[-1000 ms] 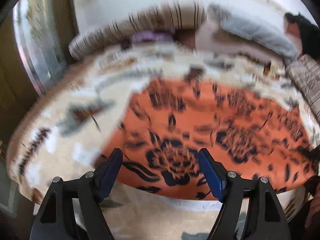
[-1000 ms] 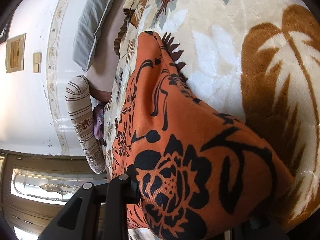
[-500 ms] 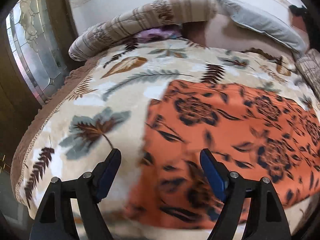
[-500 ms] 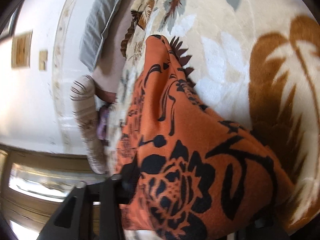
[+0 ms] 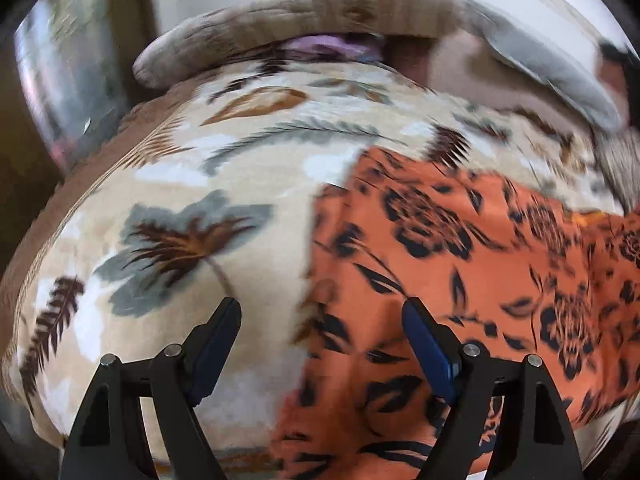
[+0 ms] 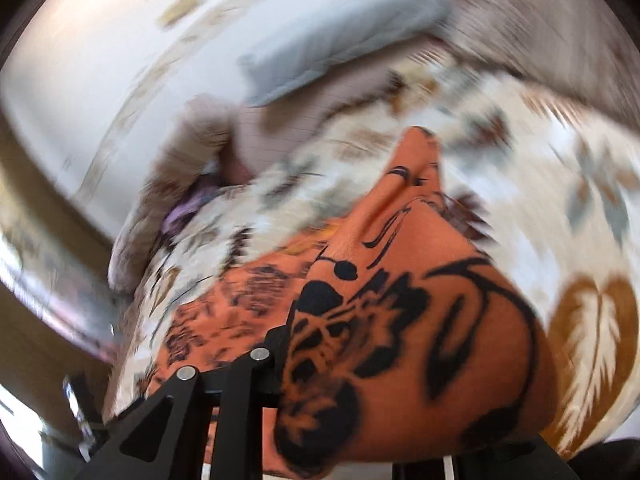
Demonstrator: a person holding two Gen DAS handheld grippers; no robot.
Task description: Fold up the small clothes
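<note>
An orange garment with black flowers (image 5: 460, 260) lies spread on a leaf-print blanket (image 5: 180, 184). In the left wrist view my left gripper (image 5: 320, 308) hovers wide open over the garment's left edge, with nothing pressed between its blue pads (image 5: 424, 344). In the right wrist view my right gripper (image 6: 380, 380) has its jaws closing on a bunched corner of the same garment (image 6: 400, 300), which is lifted off the blanket (image 6: 540, 168) and drapes over the fingers. Its right finger is hidden by the fabric.
A striped bolster (image 5: 280, 28) and a grey pillow (image 5: 540, 64) lie at the far end of the bed, with a purple cloth (image 5: 332, 46) tucked under the bolster. A glass door (image 5: 60, 80) stands at the left. The blanket's brown edge runs along the left side.
The left gripper slid left, from over the garment's middle to its left edge. The right gripper rose and rolled with the garment corner in it, lifting the fabric.
</note>
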